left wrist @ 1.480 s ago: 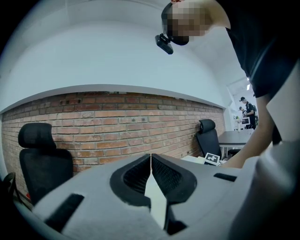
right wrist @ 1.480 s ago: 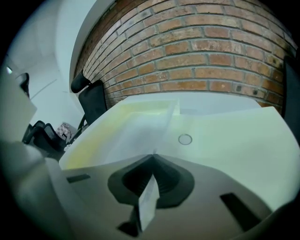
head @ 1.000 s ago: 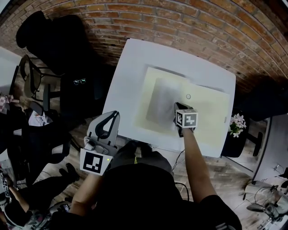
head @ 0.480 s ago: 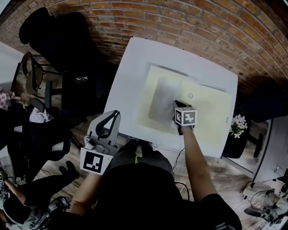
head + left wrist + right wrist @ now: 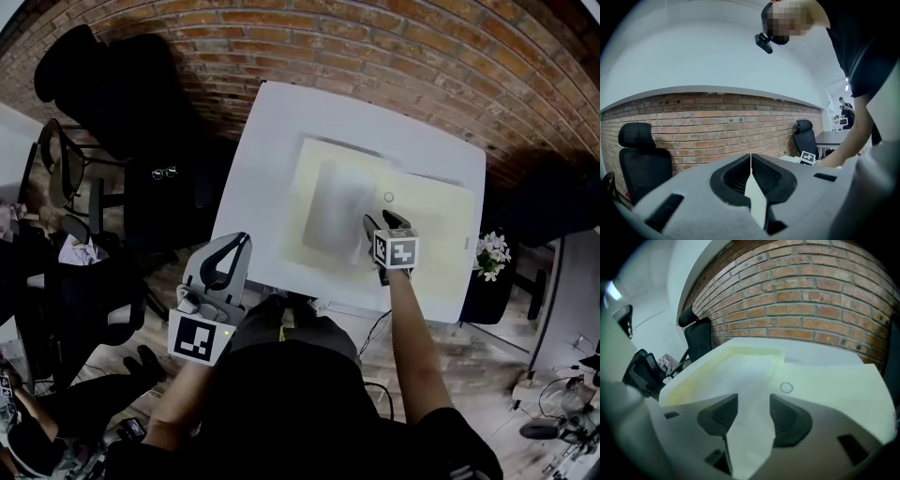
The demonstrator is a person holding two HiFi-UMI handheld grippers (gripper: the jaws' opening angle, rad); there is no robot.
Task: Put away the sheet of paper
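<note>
The sheet of paper [image 5: 336,208] lies flat on the left half of an open pale-yellow folder [image 5: 433,239] on the white table [image 5: 267,141]. My right gripper [image 5: 382,221] hovers at the sheet's right edge, pointing down at it. Its jaws have just been opening and now stand wide apart. In the right gripper view the sheet [image 5: 746,373] shows below and between the pads [image 5: 725,412], which do not press on it. My left gripper [image 5: 240,238] is held off the table's near left corner. Its jaws are shut with nothing in them [image 5: 750,158].
A small ring [image 5: 388,198] lies on the folder's right half [image 5: 829,394]. A pot of flowers [image 5: 489,255] stands past the table's right edge. Black office chairs [image 5: 103,103] crowd the left side, one with glasses [image 5: 165,172] on it. A brick wall [image 5: 422,56] runs behind.
The right gripper's jaws, shut before, now stand apart. The gripper has shifted slightly right, off the sheet's edge. The sheet stays on the folder and the left gripper has not moved.
</note>
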